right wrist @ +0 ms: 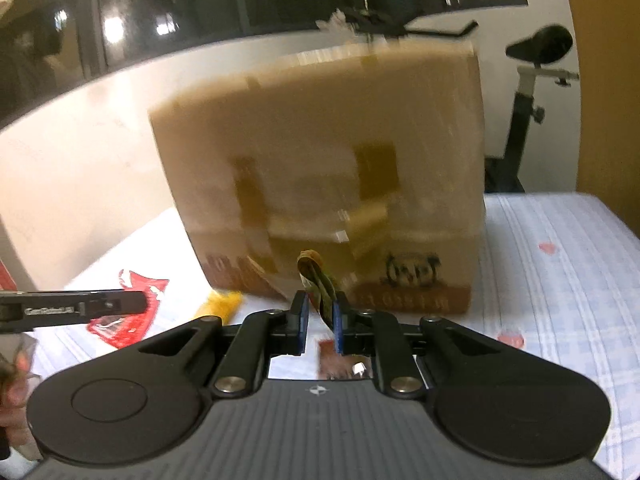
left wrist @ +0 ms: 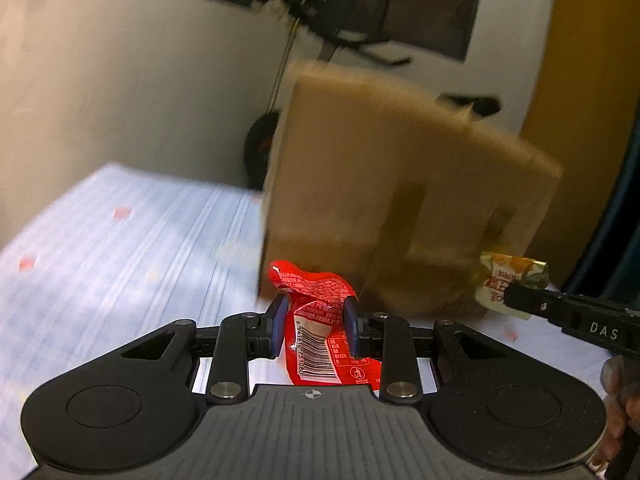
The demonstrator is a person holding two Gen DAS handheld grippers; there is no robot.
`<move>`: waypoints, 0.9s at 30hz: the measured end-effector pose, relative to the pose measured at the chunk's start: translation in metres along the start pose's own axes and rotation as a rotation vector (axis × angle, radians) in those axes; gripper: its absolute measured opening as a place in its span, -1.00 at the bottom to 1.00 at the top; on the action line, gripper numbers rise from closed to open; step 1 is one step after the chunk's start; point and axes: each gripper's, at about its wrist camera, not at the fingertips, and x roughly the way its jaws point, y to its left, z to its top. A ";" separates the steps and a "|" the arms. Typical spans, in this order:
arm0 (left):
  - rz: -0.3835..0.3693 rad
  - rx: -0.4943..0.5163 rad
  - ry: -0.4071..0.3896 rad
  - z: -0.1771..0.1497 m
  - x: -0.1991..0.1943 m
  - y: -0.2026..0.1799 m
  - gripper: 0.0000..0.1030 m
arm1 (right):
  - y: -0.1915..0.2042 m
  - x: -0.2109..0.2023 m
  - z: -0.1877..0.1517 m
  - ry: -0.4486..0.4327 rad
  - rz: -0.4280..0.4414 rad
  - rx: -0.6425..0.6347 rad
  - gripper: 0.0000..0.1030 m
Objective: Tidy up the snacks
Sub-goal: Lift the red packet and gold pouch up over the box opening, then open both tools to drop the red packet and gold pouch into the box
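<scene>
My left gripper (left wrist: 315, 322) is shut on a crumpled red snack packet (left wrist: 320, 320) with a barcode, held above the blue-checked cloth. My right gripper (right wrist: 320, 316) is shut on a yellow-gold snack packet (right wrist: 318, 280), seen edge-on. In the left wrist view the right gripper's finger (left wrist: 560, 308) pinches that yellow packet (left wrist: 508, 280) at the right. In the right wrist view the left gripper's finger (right wrist: 80, 306) holds the red packet (right wrist: 128, 308) at the left. A tall cardboard box (left wrist: 400, 184) stands right ahead of both grippers (right wrist: 320, 168), blurred by motion.
The checked cloth (left wrist: 120, 248) covers the table (right wrist: 560, 264). A yellow snack (right wrist: 220, 306) lies on the cloth by the box's front left corner. An exercise bike (right wrist: 532, 80) stands behind the table at the right. A white wall runs behind.
</scene>
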 end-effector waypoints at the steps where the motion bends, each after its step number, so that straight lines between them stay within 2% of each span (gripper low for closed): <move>1: -0.011 0.015 -0.023 0.010 -0.004 -0.003 -0.39 | 0.002 -0.004 0.007 -0.022 0.008 -0.004 -0.73; 9: -0.097 0.095 -0.191 0.102 -0.017 -0.032 -0.39 | 0.021 -0.022 0.092 -0.186 0.075 -0.067 -0.73; 12: -0.120 0.096 -0.194 0.133 -0.008 -0.038 -0.39 | 0.025 -0.011 0.122 -0.214 0.086 -0.088 -0.73; 15: -0.107 0.110 -0.189 0.156 0.012 -0.045 -0.39 | 0.024 0.013 0.145 -0.202 0.067 -0.096 -0.73; 20: -0.060 0.156 -0.147 0.176 0.043 -0.050 -0.39 | 0.014 0.049 0.167 -0.162 0.041 -0.091 -0.73; 27: -0.014 0.189 -0.080 0.179 0.064 -0.048 -0.38 | 0.006 0.080 0.161 -0.049 -0.010 -0.114 -0.73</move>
